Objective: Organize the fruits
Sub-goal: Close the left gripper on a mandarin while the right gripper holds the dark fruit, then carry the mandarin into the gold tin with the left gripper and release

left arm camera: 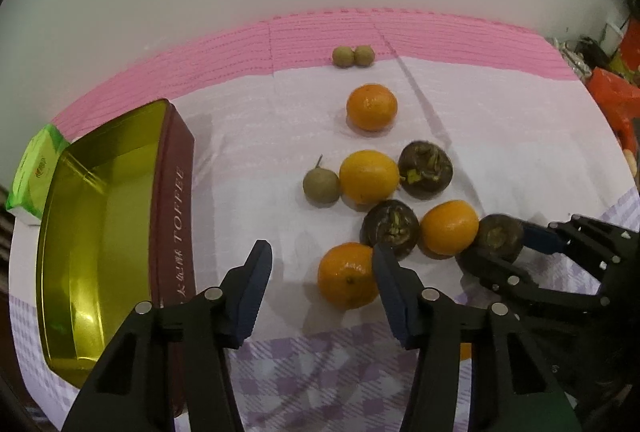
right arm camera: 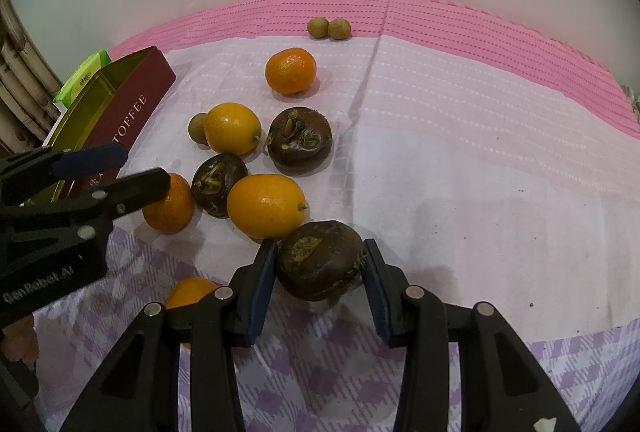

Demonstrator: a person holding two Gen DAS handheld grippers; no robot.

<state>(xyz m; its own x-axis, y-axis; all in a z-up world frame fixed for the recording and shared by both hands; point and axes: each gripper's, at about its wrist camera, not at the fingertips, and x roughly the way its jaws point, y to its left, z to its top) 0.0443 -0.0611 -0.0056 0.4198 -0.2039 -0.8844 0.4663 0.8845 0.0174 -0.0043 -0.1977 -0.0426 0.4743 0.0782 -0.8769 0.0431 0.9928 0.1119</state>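
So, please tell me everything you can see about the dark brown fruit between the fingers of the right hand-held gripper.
The dark brown fruit is round and slightly flattened, with glossy, leathery-looking skin and a rough yellowish scar on top. It rests on the cloth, where the white part meets the purple checks. The right hand-held gripper is shut on it, a blue pad pressing each side. The oval orange fruit behind it seems to touch it.

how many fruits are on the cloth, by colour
orange fruits: 5
dark brown fruits: 3
small tan fruits: 3
total: 11
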